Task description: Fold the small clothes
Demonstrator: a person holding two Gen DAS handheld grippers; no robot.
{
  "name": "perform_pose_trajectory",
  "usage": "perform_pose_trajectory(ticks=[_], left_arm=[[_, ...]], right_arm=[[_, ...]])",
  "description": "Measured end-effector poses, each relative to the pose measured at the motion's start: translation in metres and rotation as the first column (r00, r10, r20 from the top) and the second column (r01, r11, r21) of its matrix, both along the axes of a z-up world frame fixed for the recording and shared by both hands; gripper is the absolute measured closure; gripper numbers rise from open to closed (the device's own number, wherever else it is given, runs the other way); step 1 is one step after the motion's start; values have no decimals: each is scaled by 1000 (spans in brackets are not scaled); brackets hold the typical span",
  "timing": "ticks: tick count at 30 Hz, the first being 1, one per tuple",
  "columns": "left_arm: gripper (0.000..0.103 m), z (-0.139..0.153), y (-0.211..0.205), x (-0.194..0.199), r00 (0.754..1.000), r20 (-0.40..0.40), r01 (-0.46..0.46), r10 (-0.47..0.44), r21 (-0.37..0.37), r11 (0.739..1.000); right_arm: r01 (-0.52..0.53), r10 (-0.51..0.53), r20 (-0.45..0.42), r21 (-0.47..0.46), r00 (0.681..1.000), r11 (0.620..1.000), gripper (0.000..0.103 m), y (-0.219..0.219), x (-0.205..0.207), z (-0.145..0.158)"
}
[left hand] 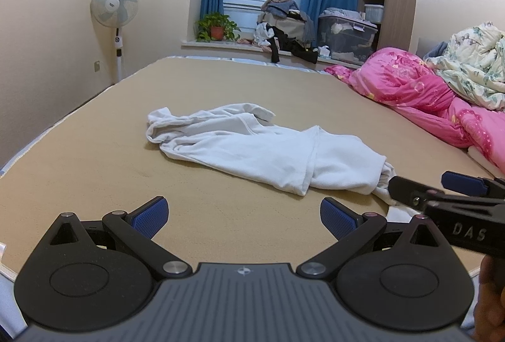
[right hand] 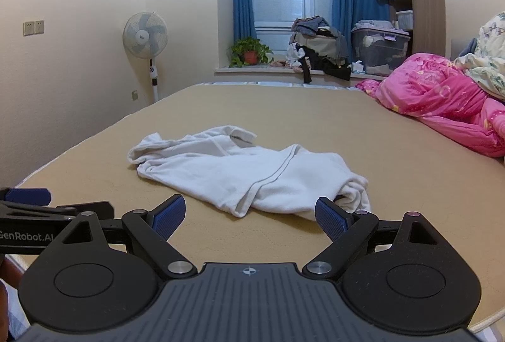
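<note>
We see a white garment (left hand: 262,149) lying crumpled in the middle of a tan bed surface (left hand: 94,171), its soft, fleecy cloth bunched into long ridges, with a stitched seam running down one folded flap and a rumpled roll at its right end. Our left gripper (left hand: 243,217) hovers above the bare tan sheet just short of the cloth, its two blue, ribbed pads spread wide apart and holding nothing. Our right gripper (right hand: 249,217) is likewise splayed and empty — its right pad (right hand: 331,222) sits just in front of the rolled end of the garment. A glossy pink quilt (left hand: 419,89) is heaped along the bed's right edge, well apart from the white cloth.
</note>
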State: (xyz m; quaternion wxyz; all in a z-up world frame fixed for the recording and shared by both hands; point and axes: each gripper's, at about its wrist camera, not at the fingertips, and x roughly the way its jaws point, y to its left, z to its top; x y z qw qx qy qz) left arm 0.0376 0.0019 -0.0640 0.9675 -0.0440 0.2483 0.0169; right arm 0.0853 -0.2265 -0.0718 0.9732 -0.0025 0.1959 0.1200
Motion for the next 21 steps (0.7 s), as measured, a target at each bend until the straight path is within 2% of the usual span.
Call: perform_pose_trajectory(ticks=[3, 5, 6, 8, 9, 10, 11, 12, 13, 16, 21], left_arm=[[13, 0, 1, -2, 1000, 14, -10, 9, 21, 1000], [29, -1, 3, -1, 1000, 6, -18, 18, 25, 1000], [32, -1, 5, 0, 1000, -3, -24, 24, 12, 1000], [49, -3, 11, 3, 999, -24, -33, 33, -4, 999], [53, -3, 12, 5, 999, -34, -38, 38, -1, 999], [62, -3, 13, 8, 998, -44, -38, 38, 3, 999], [70, -3, 13, 13, 998, -57, -32, 33, 10, 999], [74, -2, 13, 17, 998, -63, -26, 27, 16, 1000], [78, -2, 12, 21, 998, -65, -17, 19, 23, 1000], [78, 0, 8, 40, 998, -68, -6, 7, 25, 1000], [78, -16, -3, 91, 990, -135, -28, 25, -21, 999]], right_arm=[[19, -19, 1, 19, 1000, 1000, 19, -5, -1, 2], [35, -36, 14, 67, 999, 997, 27, -10, 2, 9], [37, -39, 23, 72, 999, 997, 29, -12, 2, 10], [42, -45, 18, 116, 999, 992, 37, -17, 3, 14], [46, -45, -10, 153, 999, 987, 39, -18, 3, 16], [57, -48, -63, 157, 997, 986, 42, -18, 5, 18], [65, -54, -72, 160, 996, 985, 45, -20, 6, 20], [85, -65, -136, 144, 989, 986, 46, -19, 9, 21], [99, -77, -159, 135, 984, 986, 49, -21, 12, 22], [146, -120, -228, 102, 966, 984, 52, -24, 20, 22], [189, -158, -190, 157, 969, 969, 53, -37, 35, 16]])
